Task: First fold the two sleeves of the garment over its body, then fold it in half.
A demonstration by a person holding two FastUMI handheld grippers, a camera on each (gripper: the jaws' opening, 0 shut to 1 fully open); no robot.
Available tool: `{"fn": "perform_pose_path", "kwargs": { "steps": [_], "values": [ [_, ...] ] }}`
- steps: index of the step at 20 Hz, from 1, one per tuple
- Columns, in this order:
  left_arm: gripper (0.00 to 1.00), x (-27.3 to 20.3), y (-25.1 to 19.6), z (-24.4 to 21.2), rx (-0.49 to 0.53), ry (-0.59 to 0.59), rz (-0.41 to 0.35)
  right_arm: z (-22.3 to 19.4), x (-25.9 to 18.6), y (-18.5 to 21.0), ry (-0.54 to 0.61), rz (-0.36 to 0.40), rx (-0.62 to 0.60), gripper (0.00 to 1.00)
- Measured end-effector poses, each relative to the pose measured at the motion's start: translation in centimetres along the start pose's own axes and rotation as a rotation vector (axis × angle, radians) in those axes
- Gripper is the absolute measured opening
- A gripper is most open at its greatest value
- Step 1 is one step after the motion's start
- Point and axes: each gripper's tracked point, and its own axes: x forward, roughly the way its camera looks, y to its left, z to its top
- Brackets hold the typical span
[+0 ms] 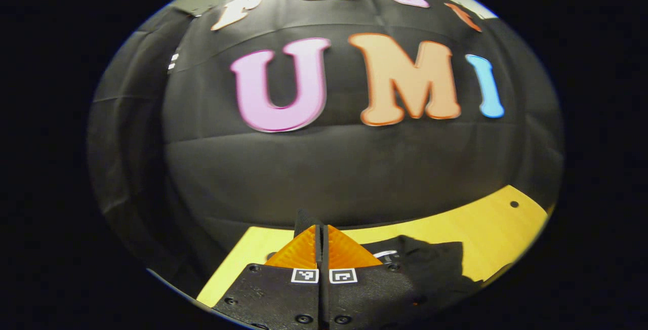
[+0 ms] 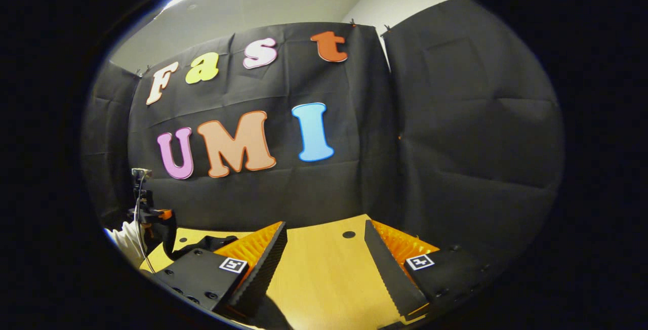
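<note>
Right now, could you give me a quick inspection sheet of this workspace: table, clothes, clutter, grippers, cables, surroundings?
Surface: yellow wooden table with small round holes, mostly bare in the right gripper view.
Job's things: dark garment lying on the table near the left gripper; how far it is folded cannot be told.
Clutter: nothing seen.
Grippers: left gripper has its fingers together, with no cloth visible between them; right gripper is open over bare table.
Cables: a thin cable hangs by the other gripper, far left in the right gripper view.
Surroundings: black cloth wall behind the table, pale ceiling above.
</note>
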Motion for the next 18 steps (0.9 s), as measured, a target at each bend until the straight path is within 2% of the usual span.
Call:
{"fn": "perform_pose_path", "kwargs": {
  "steps": [4,6,7,8,9,10,11,13,16,18],
  "values": [
    [0.00,4.0,-13.0,-2.2,0.082,0.075,-0.192,-1.0,-0.7,-3.7,0.026,-0.072,0.020,0.98],
    [0.00,4.3,-17.3,-4.4,0.125,0.143,-0.256,-1.4,-1.0,-5.2,0.035,-0.103,0.023,0.98],
    [0.00,4.5,-18.7,-5.5,0.133,0.174,-0.283,-1.6,-1.0,-5.7,0.041,-0.112,0.030,0.93],
    [0.00,5.1,-19.3,-6.6,0.134,0.200,-0.300,-1.9,-1.1,-6.1,0.048,-0.117,0.041,0.97],
    [0.00,4.7,-19.6,-7.6,0.135,0.222,-0.311,-2.2,-1.0,-6.4,0.056,-0.118,0.052,0.97],
    [0.00,4.0,-19.8,-8.2,0.138,0.240,-0.317,-2.5,-0.8,-6.5,0.063,-0.118,0.060,0.93],
    [0.00,4.0,-19.9,-8.6,0.143,0.252,-0.319,-2.8,-0.7,-6.6,0.071,-0.115,0.068,0.97],
    [0.00,3.4,-20.1,-9.1,0.134,0.267,-0.324,-2.8,-0.1,-6.3,0.074,-0.102,0.073,0.98],
    [0.00,3.2,-21.0,-10.2,0.077,0.273,-0.332,-2.6,0.9,-5.4,0.072,-0.069,0.054,0.98],
    [0.03,2.5,-21.5,-9.6,0.017,0.258,-0.376,-2.5,1.4,-4.5,0.071,-0.040,0.038,0.98]
  ]
}}
